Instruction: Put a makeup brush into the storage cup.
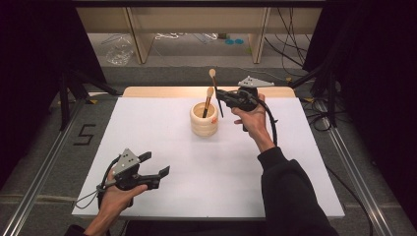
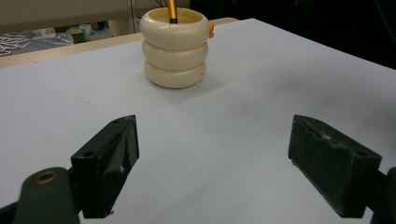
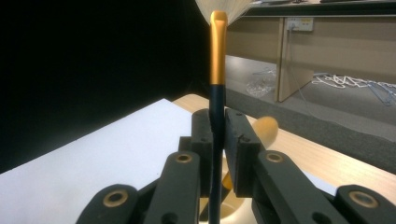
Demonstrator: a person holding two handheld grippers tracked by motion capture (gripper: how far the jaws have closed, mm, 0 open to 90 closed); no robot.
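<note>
Right gripper raised just beside the cream ribbed holder, near the middle of the tabletop's far edge. Fingers pressed together on the dark handle of a makeup brush, held upright, gold ferrule and pale bristles on top. A second brush standing in the holder, leaning against its rim, bristle end up. Left gripper resting low near the tabletop's near left corner, in the person's left hand. Fingers spread wide apart, nothing between them, aimed across the bare white surface at the holder, well apart from it.
</note>
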